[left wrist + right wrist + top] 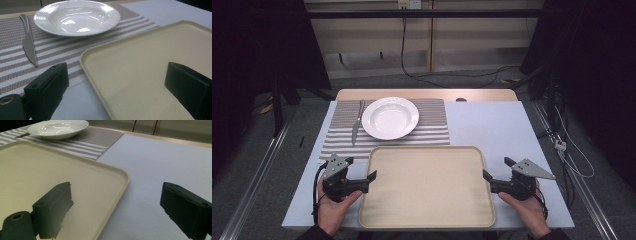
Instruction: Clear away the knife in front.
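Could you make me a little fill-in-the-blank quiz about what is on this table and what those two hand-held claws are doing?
1. The white plate sits on a ____ placemat.
2. The piece of cutlery left of the plate is a ____.
3. The beige tray has ____ on it.
4. The left gripper and the right gripper both have their jaws ____, one at each side of the tray.

Missing words: striped; knife; nothing; open

Each black tool, left [371,176] and right [487,175], carries a grey triangular plate, a trailing black cable; dark sleeves.
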`<state>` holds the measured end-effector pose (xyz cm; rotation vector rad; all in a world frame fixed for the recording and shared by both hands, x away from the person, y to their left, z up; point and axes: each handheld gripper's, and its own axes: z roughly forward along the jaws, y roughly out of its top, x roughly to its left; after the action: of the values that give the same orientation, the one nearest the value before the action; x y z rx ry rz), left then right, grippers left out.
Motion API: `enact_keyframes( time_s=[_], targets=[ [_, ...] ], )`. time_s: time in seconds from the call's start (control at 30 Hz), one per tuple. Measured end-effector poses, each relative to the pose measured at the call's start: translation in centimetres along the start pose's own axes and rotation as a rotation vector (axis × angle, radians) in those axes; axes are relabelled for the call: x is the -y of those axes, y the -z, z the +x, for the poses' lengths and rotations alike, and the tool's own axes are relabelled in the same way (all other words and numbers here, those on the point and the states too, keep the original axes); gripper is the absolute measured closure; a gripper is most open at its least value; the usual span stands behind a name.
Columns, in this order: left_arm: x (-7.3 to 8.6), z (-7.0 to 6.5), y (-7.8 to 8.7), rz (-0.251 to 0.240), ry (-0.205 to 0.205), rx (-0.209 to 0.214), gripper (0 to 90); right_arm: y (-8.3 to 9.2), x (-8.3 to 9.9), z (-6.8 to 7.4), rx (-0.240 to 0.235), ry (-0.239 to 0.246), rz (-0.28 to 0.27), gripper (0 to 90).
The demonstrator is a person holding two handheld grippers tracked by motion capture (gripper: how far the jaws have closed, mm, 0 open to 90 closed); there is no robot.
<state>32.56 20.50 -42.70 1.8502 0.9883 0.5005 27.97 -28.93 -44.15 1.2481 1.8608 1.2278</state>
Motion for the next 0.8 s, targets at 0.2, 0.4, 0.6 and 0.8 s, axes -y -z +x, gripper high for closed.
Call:
enact_keyframes(
  time_s=[0.2,0.4,0.6,0.8],
  targets=[
    [-0.1,0.2,-0.2,0.022,0.016,0.006,5.3,-0.2,0.0,-0.1,-0.012,-0.008,0.016,9.9],
    [-0.5,0.5,-0.2,0.040,0.009,0.003,5.8,-0.1,0.0,0.0,-0.015,-0.006,0.015,9.9],
    [-1.3,1.0,-0.5,0.030,0.002,0.006,6.3,-0.2,0.0,0.0,-0.015,-0.004,0.020,9.8],
    [-2.3,1.4,-0.7,0.024,-0.020,0.004,6.3,-0.3,0.0,0.0,-0.016,-0.002,0.027,9.8]
  ],
)
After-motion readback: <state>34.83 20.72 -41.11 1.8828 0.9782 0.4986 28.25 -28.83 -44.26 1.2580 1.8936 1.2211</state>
